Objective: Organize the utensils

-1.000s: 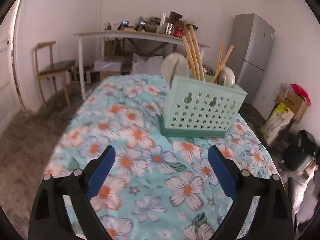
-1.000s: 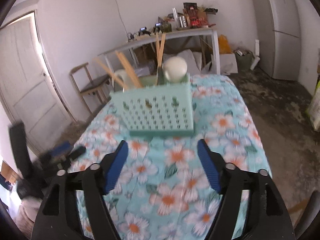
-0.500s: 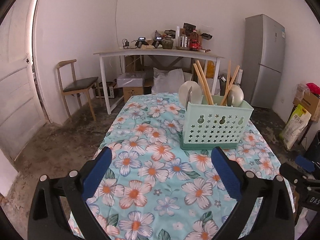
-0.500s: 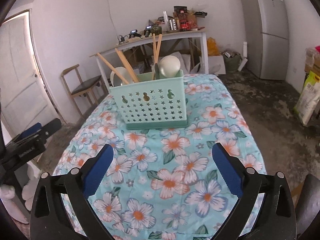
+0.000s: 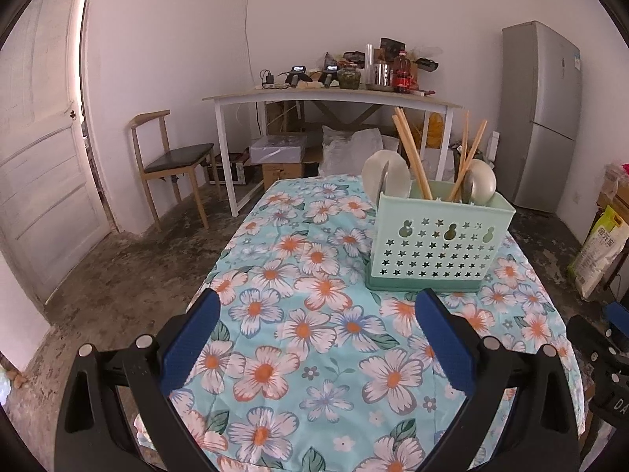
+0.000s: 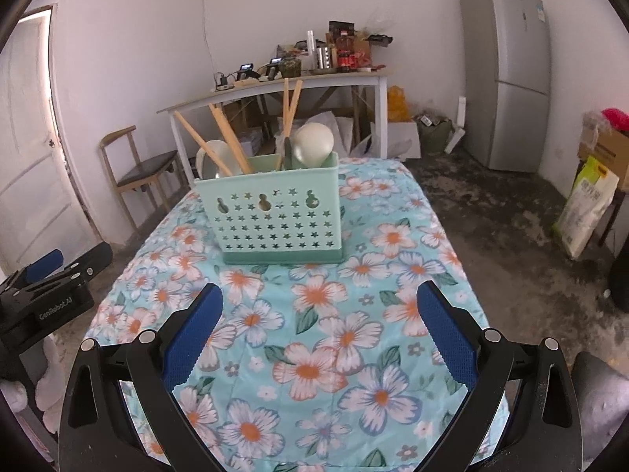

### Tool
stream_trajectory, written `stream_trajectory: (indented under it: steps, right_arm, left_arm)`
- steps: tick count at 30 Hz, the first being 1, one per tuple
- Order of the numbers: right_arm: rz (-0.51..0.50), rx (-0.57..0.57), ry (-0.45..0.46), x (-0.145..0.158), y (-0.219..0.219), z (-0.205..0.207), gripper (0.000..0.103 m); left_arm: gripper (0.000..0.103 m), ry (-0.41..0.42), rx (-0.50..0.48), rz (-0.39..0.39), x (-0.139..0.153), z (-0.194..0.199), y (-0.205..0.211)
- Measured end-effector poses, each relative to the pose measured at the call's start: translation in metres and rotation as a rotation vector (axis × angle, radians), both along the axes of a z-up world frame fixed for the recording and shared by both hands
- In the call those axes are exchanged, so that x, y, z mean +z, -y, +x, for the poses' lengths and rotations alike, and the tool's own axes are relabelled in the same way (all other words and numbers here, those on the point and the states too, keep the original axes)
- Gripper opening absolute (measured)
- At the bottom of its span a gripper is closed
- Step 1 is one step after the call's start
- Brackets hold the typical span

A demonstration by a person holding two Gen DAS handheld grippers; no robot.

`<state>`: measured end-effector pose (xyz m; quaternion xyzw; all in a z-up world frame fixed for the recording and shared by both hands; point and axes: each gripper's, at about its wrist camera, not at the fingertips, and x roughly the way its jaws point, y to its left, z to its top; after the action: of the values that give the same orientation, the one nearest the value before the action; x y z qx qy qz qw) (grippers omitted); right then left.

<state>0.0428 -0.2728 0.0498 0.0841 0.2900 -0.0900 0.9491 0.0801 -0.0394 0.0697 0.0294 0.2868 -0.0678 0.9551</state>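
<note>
A mint green utensil caddy (image 5: 436,246) (image 6: 277,218) with star holes stands upright on the floral tablecloth (image 5: 314,338) (image 6: 322,314). Wooden chopsticks (image 5: 412,161) (image 6: 230,143) and pale spoons (image 5: 479,185) (image 6: 314,145) stick out of its top. My left gripper (image 5: 314,326) hovers open over the near part of the table, short of the caddy, with nothing between its blue pads. My right gripper (image 6: 320,320) is likewise open and empty, facing the caddy from the near side. The left gripper (image 6: 47,287) also shows at the left edge of the right wrist view.
Beyond the table stand a white desk (image 5: 334,98) loaded with bottles and gadgets, a wooden chair (image 5: 169,157), a grey fridge (image 5: 542,118) and a door (image 5: 35,157). Boxes and a sack (image 6: 585,204) line the right side of the bare floor.
Both grippers drew back and tilted up from the caddy, so it looks smaller and more of the room shows. The right jaws widened from partly open to fully open.
</note>
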Motion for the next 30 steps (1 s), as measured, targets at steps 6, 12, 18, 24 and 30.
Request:
stream_trajectory:
  steps: [6,12,18,24,30]
  right_arm:
    - [0.008,-0.016,-0.012,-0.005,0.007,0.008,0.095]
    - [0.021,-0.021,-0.024,-0.008,0.011,0.018,0.095]
    - [0.007,-0.020,-0.032,-0.009,0.011,0.024,0.095]
    - [0.015,-0.033,-0.042,-0.010,0.016,0.024,0.095]
    - [0.006,-0.048,-0.047,-0.012,0.020,0.023,0.095]
  left_arm:
    - [0.097,-0.008,0.018,0.031,-0.007,0.008,0.007]
    - [0.097,-0.028,0.042,0.048,-0.014,0.017,0.012]
    - [0.097,-0.051,0.058,0.067,-0.021,0.023,0.014]
    - [0.097,-0.055,0.059,0.072,-0.024,0.026,0.015]
    - [0.097,-0.063,0.063,0.086,-0.025,0.027,0.018]
